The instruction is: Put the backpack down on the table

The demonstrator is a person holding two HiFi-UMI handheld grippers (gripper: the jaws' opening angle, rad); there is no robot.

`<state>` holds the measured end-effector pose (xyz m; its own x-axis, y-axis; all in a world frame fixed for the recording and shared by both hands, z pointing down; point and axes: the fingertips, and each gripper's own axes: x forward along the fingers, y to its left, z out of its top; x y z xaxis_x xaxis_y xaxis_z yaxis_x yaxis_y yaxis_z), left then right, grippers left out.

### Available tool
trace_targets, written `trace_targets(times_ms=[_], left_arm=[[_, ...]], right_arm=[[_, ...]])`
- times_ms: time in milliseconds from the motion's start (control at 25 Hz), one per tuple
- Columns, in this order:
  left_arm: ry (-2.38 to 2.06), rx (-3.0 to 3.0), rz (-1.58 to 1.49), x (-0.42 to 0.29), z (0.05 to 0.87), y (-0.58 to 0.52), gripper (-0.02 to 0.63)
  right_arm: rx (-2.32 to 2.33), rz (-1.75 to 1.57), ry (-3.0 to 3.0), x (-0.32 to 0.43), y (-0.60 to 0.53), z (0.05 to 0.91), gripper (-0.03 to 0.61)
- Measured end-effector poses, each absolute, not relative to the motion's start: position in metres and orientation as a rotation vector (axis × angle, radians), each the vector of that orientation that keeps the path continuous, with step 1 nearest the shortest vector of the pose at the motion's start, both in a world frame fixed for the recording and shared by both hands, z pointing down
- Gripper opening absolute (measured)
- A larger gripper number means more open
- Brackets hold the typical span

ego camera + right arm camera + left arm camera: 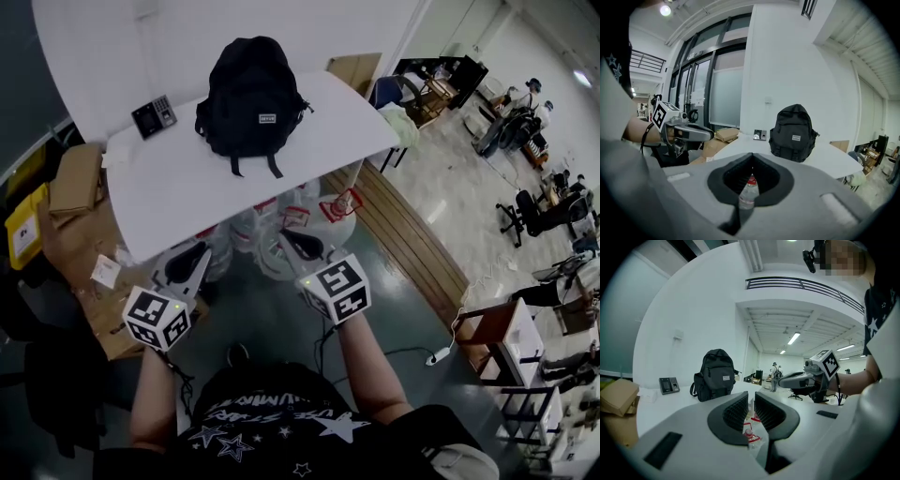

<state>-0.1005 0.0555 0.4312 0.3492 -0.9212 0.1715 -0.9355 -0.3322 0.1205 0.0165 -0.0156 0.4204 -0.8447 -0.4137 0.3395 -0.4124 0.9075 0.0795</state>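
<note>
Your backpack [251, 94] already stands upright on the white tabletop [187, 192], toward its far side, straps hanging down its front; a small keypad device [154, 116] lies near it on the left; nothing holds the bag. Your left hand-held gripper [751, 404] has its jaws a narrow slit apart with nothing between them; what shows through the slit is the plastic bottles [281, 230] stored under the tabletop, well beyond the pads. Your right hand-held gripper [751, 161] has its jaws closed together at the tips, empty as well; the bottle seen in its notch lies behind, not in the grip. Both sit on your side of the near edge, well apart from the bag and pointing roughly toward it; so I judge the placing step done and the task at its end. The next move asks little of you; hold both clear of the bag, and if you reach in again, mind the loose straps, since a snag could tip it.
</note>
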Motion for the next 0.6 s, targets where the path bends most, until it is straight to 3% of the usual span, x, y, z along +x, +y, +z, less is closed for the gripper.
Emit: trace_targets(times_ms=[600], left_arm=[[-1.784, 2.364, 0.127, -0.004, 0.418, 0.067, 0.052]], right_arm=[[0.496, -0.021, -2.767, 0.105, 0.007, 0.42, 0.0]])
